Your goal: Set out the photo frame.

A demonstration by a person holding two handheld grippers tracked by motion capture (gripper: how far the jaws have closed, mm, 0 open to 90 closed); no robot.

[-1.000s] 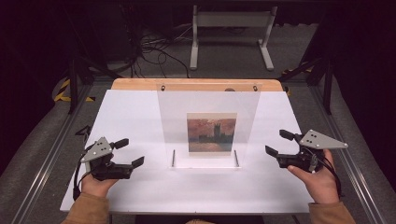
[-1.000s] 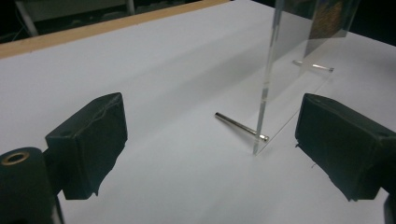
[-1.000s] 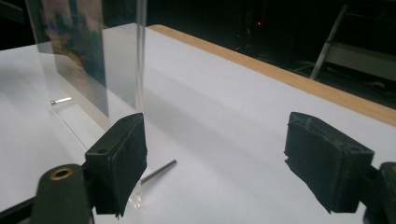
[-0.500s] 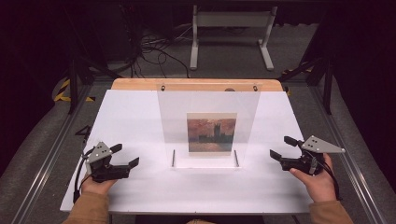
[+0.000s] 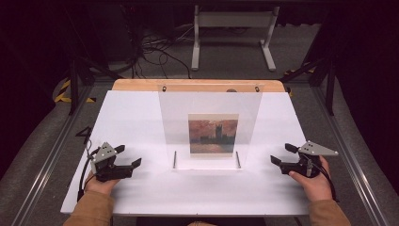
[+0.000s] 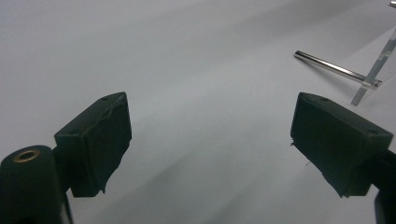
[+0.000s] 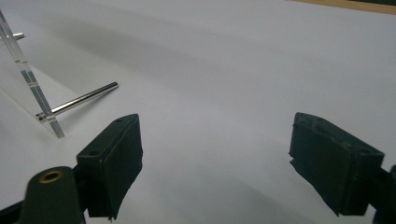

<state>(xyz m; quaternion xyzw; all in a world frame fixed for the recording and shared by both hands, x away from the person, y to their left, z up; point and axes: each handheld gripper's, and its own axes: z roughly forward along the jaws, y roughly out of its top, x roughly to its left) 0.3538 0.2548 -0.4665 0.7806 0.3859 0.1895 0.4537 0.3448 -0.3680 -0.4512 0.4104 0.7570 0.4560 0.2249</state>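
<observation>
A clear acrylic picture frame [image 5: 209, 127] stands upright mid-table on two metal rods, holding a reddish painting print [image 5: 213, 134]. My left gripper [image 5: 128, 156] rests low on the white table at the front left, open and empty, pointing right toward the frame. My right gripper [image 5: 283, 154] sits at the front right, open and empty, pointing left. In the left gripper view the jaws stand wide apart around bare table, with a metal rod [image 6: 329, 68] and the frame's edge [image 6: 373, 70] at upper right. The right gripper view shows a rod [image 7: 84, 100] and the acrylic edge [image 7: 28, 77] at left.
The white table surface [image 5: 141, 117] ends in a wooden strip [image 5: 141, 85] at the back. Beyond it lie cables on the floor [image 5: 150, 47] and a white stand [image 5: 233, 28]. Metal rails [image 5: 47, 160] run along both table sides.
Both grippers have drawn back toward the front edge and lowered onto the table; the left one also shifted slightly outward. The frame has not moved.
</observation>
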